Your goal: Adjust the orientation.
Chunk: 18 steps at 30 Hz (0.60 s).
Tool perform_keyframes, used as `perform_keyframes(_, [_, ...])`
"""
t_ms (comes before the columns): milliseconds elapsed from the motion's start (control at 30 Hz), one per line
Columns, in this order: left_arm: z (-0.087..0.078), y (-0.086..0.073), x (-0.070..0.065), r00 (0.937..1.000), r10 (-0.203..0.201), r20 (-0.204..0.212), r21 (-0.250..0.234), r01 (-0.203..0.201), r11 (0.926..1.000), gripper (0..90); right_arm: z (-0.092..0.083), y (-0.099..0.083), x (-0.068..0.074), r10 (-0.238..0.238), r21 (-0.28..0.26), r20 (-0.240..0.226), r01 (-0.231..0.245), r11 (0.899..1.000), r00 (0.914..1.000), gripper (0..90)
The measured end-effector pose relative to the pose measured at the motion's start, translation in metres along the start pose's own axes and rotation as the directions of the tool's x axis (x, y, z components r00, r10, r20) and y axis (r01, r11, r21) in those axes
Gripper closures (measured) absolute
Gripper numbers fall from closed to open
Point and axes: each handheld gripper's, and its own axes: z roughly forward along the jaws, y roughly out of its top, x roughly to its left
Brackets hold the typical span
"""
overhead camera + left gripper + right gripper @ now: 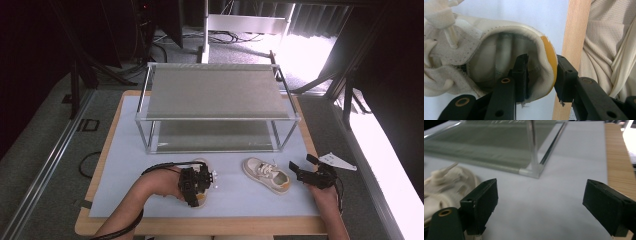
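**Heel grip on the near shoe, second shoe lying free**

Shoes lie side by side on the pale mat (125,165) that covers your wooden table (100,222), both in front of the two-tier metal shelf rack (215,95). Your left gripper (196,186) sits over the left shoe (202,165), near the front edge of the mat. In the left gripper view, the heel wall of that shoe (499,52) stands between the two black jaws: one jaw reaches down inside the opening, the other lies against the outside, over the orange heel tab (550,60). The jaws are clamped on this heel wall. The white laces (439,15) bunch at the upper left of that view, and the table's wooden edge (571,50) runs just beyond the outer jaw, with your cream garment (609,45) past it.

Your right gripper (304,172) rests at the right end of the mat, with its grey three-cornered plate (337,161) above it. Its jaws stand wide apart with nothing between them. The right shoe (266,175), cream with an orange heel, lies just beside this gripper on its left, toe pointing toward the rack. In the right gripper view, that shoe (446,187) shows beside the left jaw, not between the two, and a lower corner of the rack (534,171) stands ahead on the mat.
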Motion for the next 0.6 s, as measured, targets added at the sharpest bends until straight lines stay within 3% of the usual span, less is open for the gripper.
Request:
perform_keyframes(100, [0.0, 0.001, 0.0, 1.0, 0.004, 0.0, 0.006, -0.004, 1.0, 65.5, -0.003, 0.002, 0.002, -0.063, 0.029, -0.021, 0.064, 0.998, 0.9978, 12.3])
perform_keyframes(200, [0.0, 0.001, 0.0, 1.0, 0.003, 0.002, 0.01, -0.003, 1.0, 65.6, -0.005, 0.004, 0.002, -0.087, 0.048, -0.058, 0.09, 0.995, 0.9945, 12.4])
perform_keyframes(300, [0.0, 0.001, 0.001, 1.0, -0.003, 0.004, 0.011, 0.002, 0.9999, 65.6, -0.008, 0.007, 0.002, -0.128, 0.094, -0.106, 0.139, 0.986, 0.986, 12.4])
perform_keyframes(367, [0.0, 0.001, 0.001, 1.0, -0.004, 0.005, 0.012, 0.004, 0.9999, 65.6, -0.009, 0.009, 0.002, -0.151, 0.128, -0.132, 0.168, 0.977, 0.9798, 12.5])
perform_keyframes(400, [0.0, 0.001, 0.001, 1.0, -0.006, 0.007, 0.012, 0.006, 0.9999, 65.6, -0.01, 0.012, 0.003, -0.173, 0.166, -0.155, 0.198, 0.966, 0.9727, 13.6])
perform_keyframes(433, [0.0, 0.001, 0.001, 1.0, -0.006, 0.007, 0.012, 0.006, 0.9999, 65.7, -0.01, 0.012, 0.003, -0.173, 0.166, -0.155, 0.198, 0.966, 0.9727, 13.6])
perform_keyframes(500, [0.0, 0.001, 0.001, 0.9999, -0.011, 0.009, 0.013, 0.011, 0.9999, 65.6, -0.012, 0.015, 0.004, -0.198, 0.202, -0.173, 0.232, 0.952, 0.9647, 13.7])
perform_keyframes(567, [0.0, 0.001, 0.002, 0.9999, -0.012, 0.012, 0.015, 0.011, 0.9998, 65.6, -0.014, 0.021, 0.004, -0.225, 0.248, -0.198, 0.271, 0.93, 0.9541, 13.6])
perform_keyframes(600, [0.0, 0.001, 0.002, 0.9999, -0.012, 0.012, 0.015, 0.011, 0.9998, 65.6, -0.014, 0.021, 0.004, -0.225, 0.248, -0.198, 0.271, 0.93, 0.9541, 13.6])
